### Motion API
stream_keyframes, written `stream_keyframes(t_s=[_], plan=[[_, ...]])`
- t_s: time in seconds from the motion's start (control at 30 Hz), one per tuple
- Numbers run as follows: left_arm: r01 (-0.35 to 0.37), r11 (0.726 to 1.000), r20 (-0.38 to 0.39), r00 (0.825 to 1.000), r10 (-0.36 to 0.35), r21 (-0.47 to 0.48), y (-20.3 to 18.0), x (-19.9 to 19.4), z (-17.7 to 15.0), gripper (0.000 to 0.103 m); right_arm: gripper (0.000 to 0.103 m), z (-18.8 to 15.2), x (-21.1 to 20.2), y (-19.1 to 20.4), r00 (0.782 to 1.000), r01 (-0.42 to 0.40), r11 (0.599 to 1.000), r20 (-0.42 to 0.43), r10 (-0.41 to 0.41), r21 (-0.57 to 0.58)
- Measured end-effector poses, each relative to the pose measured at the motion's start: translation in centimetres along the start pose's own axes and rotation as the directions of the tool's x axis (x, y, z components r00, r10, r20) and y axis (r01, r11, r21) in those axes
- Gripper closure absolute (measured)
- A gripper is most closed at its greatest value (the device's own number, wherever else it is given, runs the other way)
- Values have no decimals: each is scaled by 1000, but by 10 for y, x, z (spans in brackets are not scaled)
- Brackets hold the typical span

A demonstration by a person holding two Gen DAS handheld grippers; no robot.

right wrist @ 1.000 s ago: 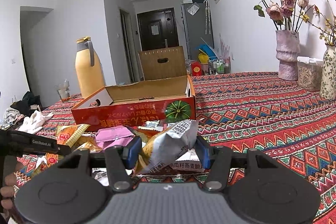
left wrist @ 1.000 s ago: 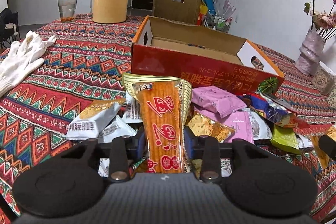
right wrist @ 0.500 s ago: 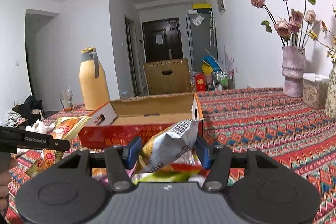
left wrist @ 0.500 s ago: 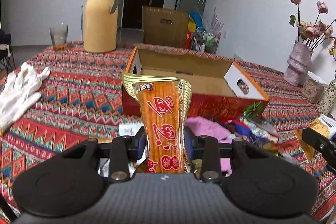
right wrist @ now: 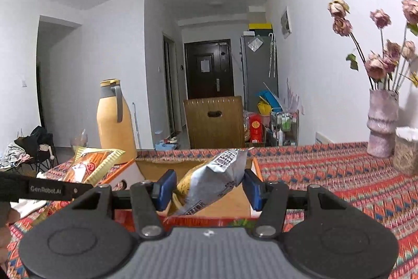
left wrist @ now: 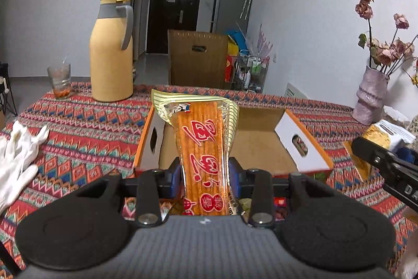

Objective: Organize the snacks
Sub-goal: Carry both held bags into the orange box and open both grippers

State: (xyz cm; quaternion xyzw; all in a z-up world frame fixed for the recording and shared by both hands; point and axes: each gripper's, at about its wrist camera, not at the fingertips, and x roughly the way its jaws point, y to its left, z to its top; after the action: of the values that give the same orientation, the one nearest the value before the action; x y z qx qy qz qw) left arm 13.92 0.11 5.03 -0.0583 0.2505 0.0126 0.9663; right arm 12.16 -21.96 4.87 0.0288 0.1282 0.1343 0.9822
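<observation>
Carry step: your left gripper [left wrist: 205,171] pinches the orange snack pack [left wrist: 202,148] upright over the open cardboard box [left wrist: 263,145]; your right gripper [right wrist: 209,187] clamps the silver snack bag [right wrist: 213,181] above that box too. Next, lower both inside, then release.

**Two cameras riding behind my fingers**

My left camera sits just behind my left gripper [left wrist: 205,174], angled down across the patterned red tablecloth [left wrist: 78,127] into the open cardboard box with red sides [left wrist: 258,145], close ahead. My right camera, behind my right gripper [right wrist: 209,187], looks nearly level down the room. Both share the box [right wrist: 230,203], the tall yellow thermos jug [left wrist: 111,54] [right wrist: 113,122] and the dark door [left wrist: 173,9] [right wrist: 209,67].
</observation>
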Motion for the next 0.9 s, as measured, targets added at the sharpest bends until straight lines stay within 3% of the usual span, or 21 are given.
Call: stream_keyframes(t_s=[0.17,0.47,0.7,0.9], plan=[[-1,1000,15,1000,1,1,-5,18,20,66,48,19,40,-3,1000,10,1000,-18,-10,-21],[-21,1000,22,1000,21,8,-12,73,49,66,48,28,117,-19,990,20,1000,-141,-19,3],[-81,997,-21,997,81,5,-4,118,38,66,48,9,150,-35,975,23,999,-221,-13,41],[-71,998,-61,996,70,-2,4,129,29,65,48,-5,165,-29,961,8,1000,-278,-3,16]])
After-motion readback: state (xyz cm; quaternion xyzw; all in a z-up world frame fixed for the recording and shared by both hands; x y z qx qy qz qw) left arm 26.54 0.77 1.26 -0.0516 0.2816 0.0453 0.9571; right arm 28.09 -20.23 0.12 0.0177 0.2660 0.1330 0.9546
